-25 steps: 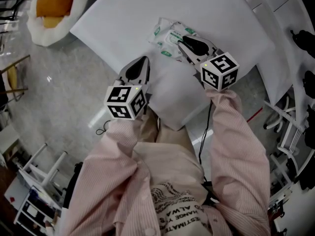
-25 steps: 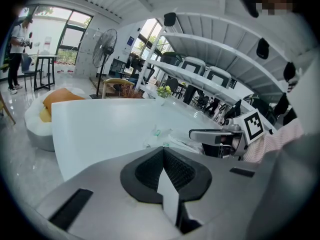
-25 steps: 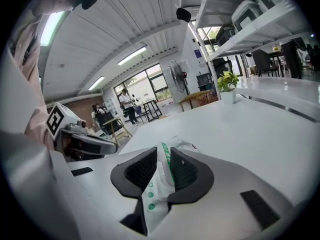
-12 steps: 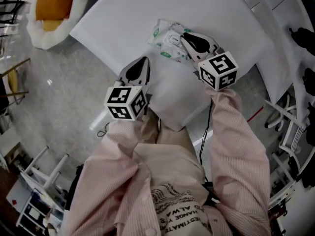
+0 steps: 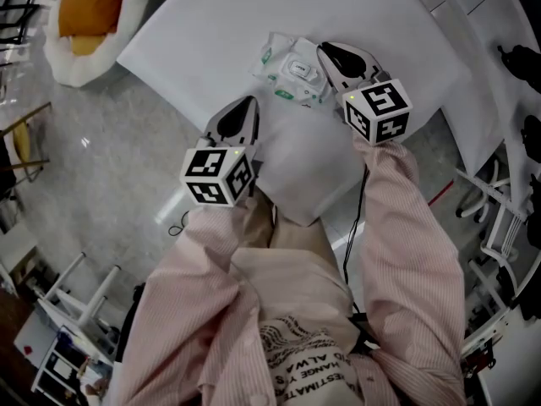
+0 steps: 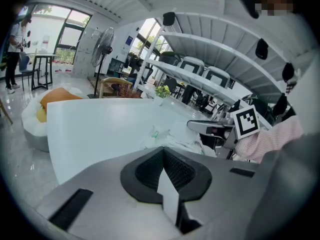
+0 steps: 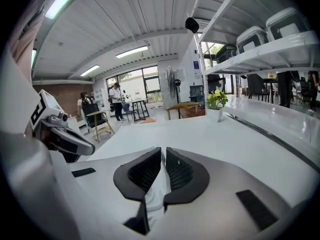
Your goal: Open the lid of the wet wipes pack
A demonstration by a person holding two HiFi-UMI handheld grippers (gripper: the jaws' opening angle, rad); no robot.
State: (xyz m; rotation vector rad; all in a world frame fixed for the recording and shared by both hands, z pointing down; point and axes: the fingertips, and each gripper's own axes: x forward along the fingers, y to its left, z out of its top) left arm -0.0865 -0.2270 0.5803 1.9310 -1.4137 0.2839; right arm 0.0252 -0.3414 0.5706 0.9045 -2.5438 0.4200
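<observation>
The wet wipes pack (image 5: 283, 66), white film with green print, lies on the white table (image 5: 211, 24); its white oval lid (image 5: 302, 72) faces up. My right gripper (image 5: 325, 51) rests over the pack's right end, just right of the lid. Its jaws have just been closing to a thin slit, and in the right gripper view a crumpled white fold sits pinched between the pads (image 7: 172, 171). My left gripper (image 5: 245, 104) is shut with nothing in it, at the table's near edge, apart from the pack. The left gripper view shows the pack (image 6: 165, 136) and the right gripper (image 6: 200, 125) ahead.
An orange and white cushion (image 5: 93, 15) lies on the floor left of the table. White stools (image 5: 76, 286) stand at the lower left, shelving (image 5: 507, 74) to the right. A potted plant (image 7: 216, 101) stands far along the table.
My right gripper has slid up and to the right across the pack, uncovering the lid, and its jaws have narrowed. The left gripper has stayed put.
</observation>
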